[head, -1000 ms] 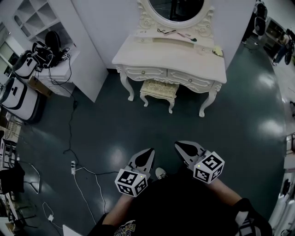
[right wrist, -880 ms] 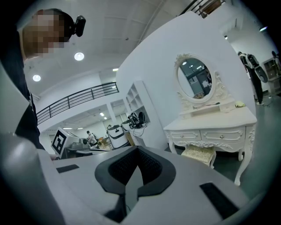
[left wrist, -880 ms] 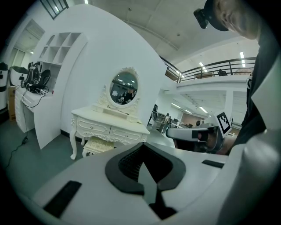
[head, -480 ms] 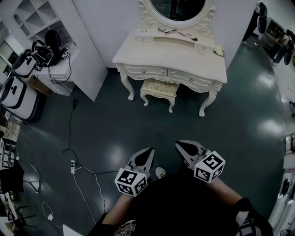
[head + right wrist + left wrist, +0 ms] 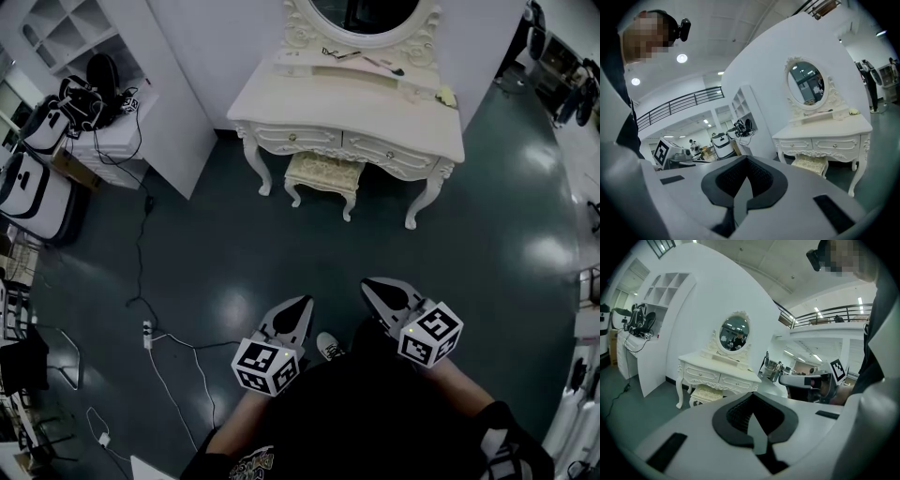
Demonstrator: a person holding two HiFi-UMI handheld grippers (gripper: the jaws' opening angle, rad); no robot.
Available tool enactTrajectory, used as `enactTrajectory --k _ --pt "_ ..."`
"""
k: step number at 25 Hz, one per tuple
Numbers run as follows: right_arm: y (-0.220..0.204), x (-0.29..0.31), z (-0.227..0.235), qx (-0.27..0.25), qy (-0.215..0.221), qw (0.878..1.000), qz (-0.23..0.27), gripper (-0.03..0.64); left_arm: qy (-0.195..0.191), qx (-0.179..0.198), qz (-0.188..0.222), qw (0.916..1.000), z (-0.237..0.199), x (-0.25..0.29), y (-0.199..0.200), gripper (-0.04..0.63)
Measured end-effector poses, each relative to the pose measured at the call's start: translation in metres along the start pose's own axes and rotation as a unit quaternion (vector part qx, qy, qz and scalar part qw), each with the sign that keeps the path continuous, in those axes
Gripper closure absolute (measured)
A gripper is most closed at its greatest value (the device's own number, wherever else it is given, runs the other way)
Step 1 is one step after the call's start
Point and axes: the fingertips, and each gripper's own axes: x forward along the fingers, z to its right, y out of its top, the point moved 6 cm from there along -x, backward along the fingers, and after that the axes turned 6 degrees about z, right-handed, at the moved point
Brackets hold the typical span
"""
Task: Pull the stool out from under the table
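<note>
Currently the left tool (image 5: 302, 306) and right tool (image 5: 371, 285) are held fully closed and empty, side by side over the dark glossy floor (image 5: 281, 246). Well ahead of both, the stool (image 5: 324, 172) is seen partly under the white table (image 5: 375, 114). A power strip (image 5: 147, 336) is laid left of the left tool.

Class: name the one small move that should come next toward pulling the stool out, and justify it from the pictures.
Probably step forward toward the stool, which sits tucked under the table. Both the left tool and right tool are shut, empty, and a stretch of floor away from it.
</note>
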Motion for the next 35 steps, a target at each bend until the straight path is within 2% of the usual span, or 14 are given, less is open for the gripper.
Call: enactTrajectory --k 5,13,20,35 --pt "-0.004 0.004 0.008 0.009 -0.009 1.000 -0.005 0.591 0.002 -0.008 -0.009 0.9999 -0.007 0.003 -0.004 0.597" --pt "0.005 0.026 0.032 0.003 0.000 1.000 -0.017 0.591 0.011 -0.019 -0.011 0.9997 -0.021 0.029 -0.001 0.597" --pt "0.027 0.064 0.064 -0.023 0.023 0.999 -0.026 0.591 0.038 -0.019 -0.003 0.9991 -0.048 0.066 0.023 0.597" --pt "0.060 0.121 0.152 -0.005 0.041 0.999 -0.031 0.591 0.057 -0.024 -0.015 0.9980 -0.085 0.159 0.050 0.597"
